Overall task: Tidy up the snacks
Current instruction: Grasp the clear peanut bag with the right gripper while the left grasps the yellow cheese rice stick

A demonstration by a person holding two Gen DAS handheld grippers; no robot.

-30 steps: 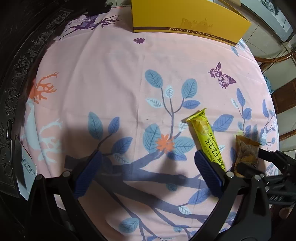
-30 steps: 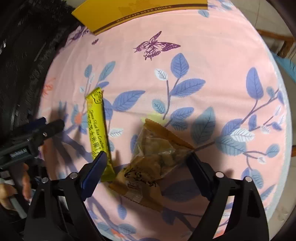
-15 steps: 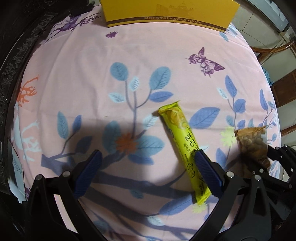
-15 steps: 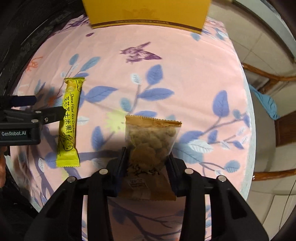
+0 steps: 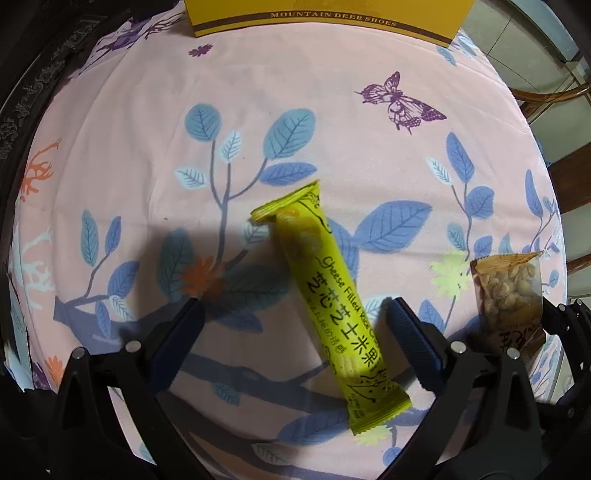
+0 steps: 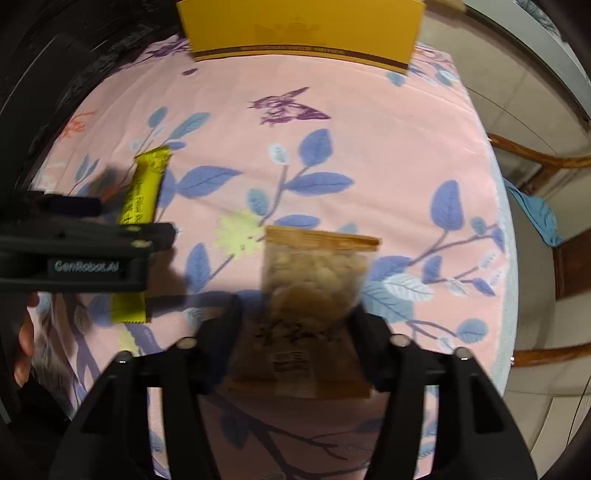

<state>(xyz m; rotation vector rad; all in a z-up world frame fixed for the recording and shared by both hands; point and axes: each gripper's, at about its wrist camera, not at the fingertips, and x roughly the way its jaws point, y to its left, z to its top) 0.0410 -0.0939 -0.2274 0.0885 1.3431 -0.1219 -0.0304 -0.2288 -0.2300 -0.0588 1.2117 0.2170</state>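
A yellow cheese rice-cracker bar [image 5: 328, 291] lies on the pink floral tablecloth [image 5: 332, 110], slanting between the fingertips of my left gripper [image 5: 291, 332]. That gripper is open, points down and does not touch the bar. A brown packet of nuts [image 6: 314, 295] sits between the fingers of my right gripper [image 6: 299, 317]. Its jaws are opening and the blurred packet looks loose between the pads. In the left wrist view the nut packet [image 5: 509, 291] shows at the right edge. In the right wrist view the yellow bar [image 6: 142, 195] lies partly behind the left gripper [image 6: 110, 236].
A yellow shoe box [image 5: 328, 14] stands at the far edge of the table; the right wrist view shows the box [image 6: 299, 29] too. Wooden chairs [image 6: 539, 162] stand past the right table edge. Dark carved furniture [image 5: 33, 85] borders the left side. A person's fingers [image 6: 26, 332] show at lower left.
My left gripper slid right and down until the yellow bar lay between its fingers. My right gripper closed on the nut packet, turned square to the box, then widened again.
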